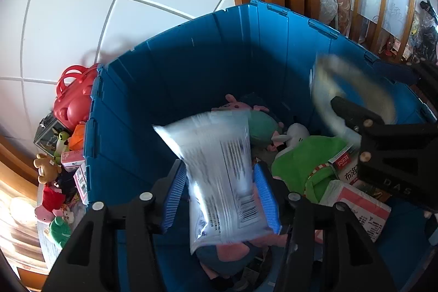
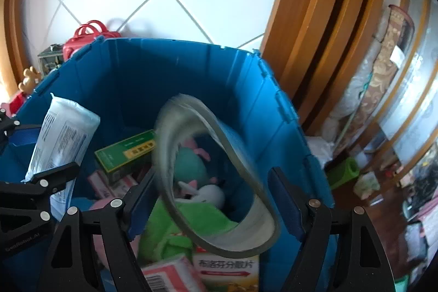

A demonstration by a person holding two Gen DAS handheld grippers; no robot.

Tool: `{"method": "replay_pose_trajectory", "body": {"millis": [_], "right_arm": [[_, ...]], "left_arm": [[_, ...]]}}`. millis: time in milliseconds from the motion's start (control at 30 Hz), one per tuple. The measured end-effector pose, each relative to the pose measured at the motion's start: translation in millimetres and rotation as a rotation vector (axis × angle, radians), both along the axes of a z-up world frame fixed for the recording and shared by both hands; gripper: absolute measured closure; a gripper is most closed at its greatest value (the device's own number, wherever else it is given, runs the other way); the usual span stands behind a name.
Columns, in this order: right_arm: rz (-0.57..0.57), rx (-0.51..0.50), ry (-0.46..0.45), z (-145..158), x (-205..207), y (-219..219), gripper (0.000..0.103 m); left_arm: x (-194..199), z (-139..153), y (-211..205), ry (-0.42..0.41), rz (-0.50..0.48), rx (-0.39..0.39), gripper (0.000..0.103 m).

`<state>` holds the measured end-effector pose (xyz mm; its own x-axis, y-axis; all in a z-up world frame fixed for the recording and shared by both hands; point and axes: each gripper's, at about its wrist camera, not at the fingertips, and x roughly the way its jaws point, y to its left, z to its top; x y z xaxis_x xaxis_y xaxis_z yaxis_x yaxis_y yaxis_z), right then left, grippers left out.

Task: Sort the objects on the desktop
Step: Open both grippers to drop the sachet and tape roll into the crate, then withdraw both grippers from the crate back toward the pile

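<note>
A blue plastic bin (image 1: 191, 67) (image 2: 142, 67) holds plush toys and medicine boxes. My left gripper (image 1: 221, 196) is over the bin, with a blurred white plastic packet (image 1: 219, 163) between its blue pads; the packet also shows in the right wrist view (image 2: 63, 133). My right gripper (image 2: 216, 199) is over the bin too, its jaws wide apart, with a blurred roll of clear tape (image 2: 213, 182) between them; the tape also shows in the left wrist view (image 1: 353, 89). Whether either item is still gripped is unclear.
In the bin lie a green plush (image 1: 306, 155), a white rabbit plush (image 2: 208, 193), a green box (image 2: 126, 152) and pink-white boxes (image 1: 361, 207). A red toy case (image 1: 74, 97) and small toys (image 1: 52, 168) sit left of the bin. Wooden frames (image 2: 314, 32) stand on the right.
</note>
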<state>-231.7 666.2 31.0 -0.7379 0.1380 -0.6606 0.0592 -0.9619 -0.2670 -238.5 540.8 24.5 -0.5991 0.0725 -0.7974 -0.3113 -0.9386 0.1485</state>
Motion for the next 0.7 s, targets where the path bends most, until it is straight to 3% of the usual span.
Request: {"method": "replay_pose_trajectory", "body": {"millis": [67, 200, 367, 567, 700], "right_arm": [[-0.001, -0.001, 0.006, 3, 2, 2, 0.024], [-0.011, 0.001, 0.014, 6, 6, 6, 0.023], [-0.014, 0.009, 0.032, 13, 15, 5, 0.000], [-0.014, 0.000, 0.072, 29, 31, 2, 0.000], [0.000, -0.008, 0.096, 37, 44, -4, 0.000]], "left_arm": [[2, 1, -1, 0.015, 0.008, -0.001, 0.038], [3, 5, -5, 0.028, 0.020, 0.008, 0.036], [9, 14, -10, 0.057, 0.027, 0.017, 0.036], [22, 32, -22, 0.104, 0.043, 0.048, 0.035], [38, 47, -34, 0.167, 0.054, 0.075, 0.028]]}}
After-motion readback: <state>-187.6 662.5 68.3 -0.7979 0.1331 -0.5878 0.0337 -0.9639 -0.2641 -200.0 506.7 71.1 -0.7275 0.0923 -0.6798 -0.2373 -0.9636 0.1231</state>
